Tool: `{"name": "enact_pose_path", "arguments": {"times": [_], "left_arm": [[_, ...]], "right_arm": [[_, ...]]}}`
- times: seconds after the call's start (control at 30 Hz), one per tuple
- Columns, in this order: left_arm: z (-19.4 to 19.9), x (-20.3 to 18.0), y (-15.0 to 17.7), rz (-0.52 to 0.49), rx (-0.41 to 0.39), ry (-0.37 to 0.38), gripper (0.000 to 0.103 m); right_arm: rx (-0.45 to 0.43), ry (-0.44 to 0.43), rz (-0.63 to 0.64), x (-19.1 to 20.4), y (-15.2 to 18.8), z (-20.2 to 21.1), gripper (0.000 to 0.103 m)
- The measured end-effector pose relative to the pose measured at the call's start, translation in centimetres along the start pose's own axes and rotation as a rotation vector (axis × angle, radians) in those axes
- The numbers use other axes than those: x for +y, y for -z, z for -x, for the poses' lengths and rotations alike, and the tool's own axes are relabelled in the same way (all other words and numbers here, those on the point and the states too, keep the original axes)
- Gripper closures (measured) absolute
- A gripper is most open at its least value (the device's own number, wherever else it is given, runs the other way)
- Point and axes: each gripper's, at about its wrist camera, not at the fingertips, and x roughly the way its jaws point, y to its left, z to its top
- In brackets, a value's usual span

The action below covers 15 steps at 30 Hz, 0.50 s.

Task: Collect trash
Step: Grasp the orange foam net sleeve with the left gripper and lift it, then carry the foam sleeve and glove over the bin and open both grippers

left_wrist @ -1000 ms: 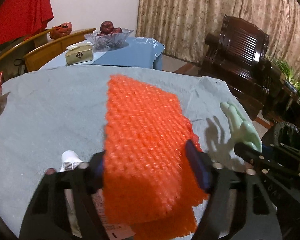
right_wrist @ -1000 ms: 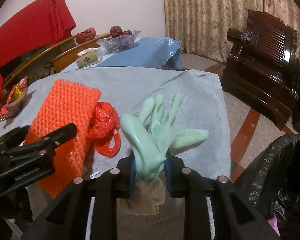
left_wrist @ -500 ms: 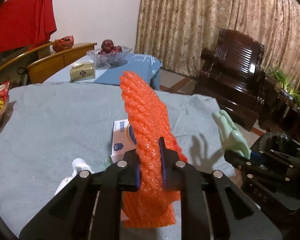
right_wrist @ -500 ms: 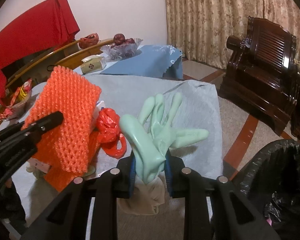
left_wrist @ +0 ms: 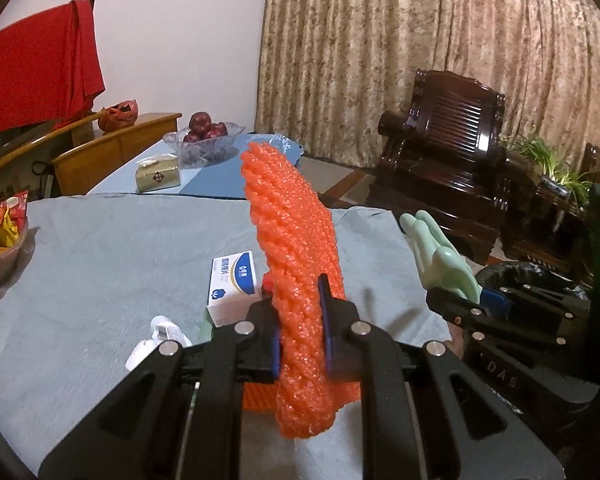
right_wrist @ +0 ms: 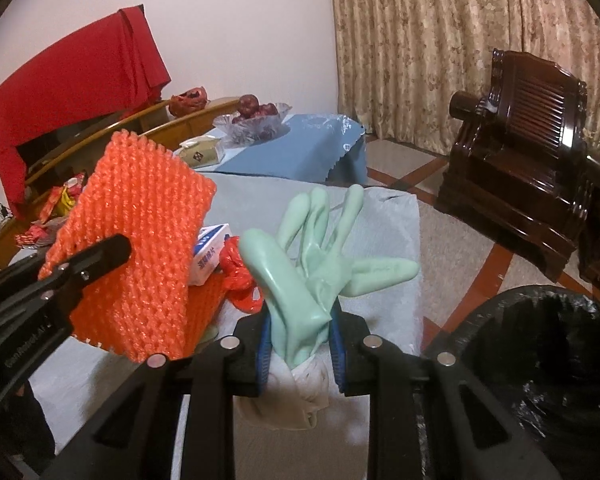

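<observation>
My left gripper [left_wrist: 300, 328] is shut on an orange foam net sheet [left_wrist: 296, 264], which stands on edge above the grey-clothed table [left_wrist: 100, 264]; from the right wrist the net [right_wrist: 140, 248] shows as a broad sheet held at the left. The right gripper [right_wrist: 300, 344] is shut on a pale green rubber glove [right_wrist: 312, 264], fingers splayed upward; the same glove [left_wrist: 440, 256] shows at the right of the left wrist view. A black-lined trash bin [right_wrist: 548, 364] stands on the floor off the table's right edge. A crumpled red plastic bag [right_wrist: 240, 276] lies on the table beside the net.
A white and blue box [left_wrist: 234, 284] and a small white bottle [left_wrist: 160, 340] lie on the table. A snack basket [left_wrist: 0, 240] sits at the far left. Behind are a blue-clothed table with a fruit bowl [left_wrist: 204, 140], and a dark wooden armchair [left_wrist: 448, 152].
The left gripper closed on the orange net and lifted it off the table, uncovering the white box. The right gripper rose with the glove still clamped.
</observation>
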Motion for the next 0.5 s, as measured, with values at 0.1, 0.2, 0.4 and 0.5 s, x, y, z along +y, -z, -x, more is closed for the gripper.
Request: {"name": "enact_pose_path", "arguments": {"times": [0.1, 0.2, 0.4, 0.5], "left_arm": [[1.1, -0.7, 0.1, -0.006, -0.004, 0.005, 0.089], [2.1, -1.5, 0.4, -0.014, -0.005, 0.016, 0.089], [3.7, -3.5, 0.9, -0.03, -0.006, 0.052, 0.089], [4.3, -4.8, 1.2, -0.039, -0.007, 0.074, 0.089]], "right_arm": [[-0.015, 0.002, 0.001, -0.3, 0.2, 1.9, 0.079], [-0.029, 0.009, 0.008, -0.6, 0.4, 3.7, 0.079], [-0.058, 0.028, -0.004, -1.8, 0.9, 7.3, 0.079], [-0.069, 0.04, -0.016, -2.7, 1.1, 8.7, 0.079]]}}
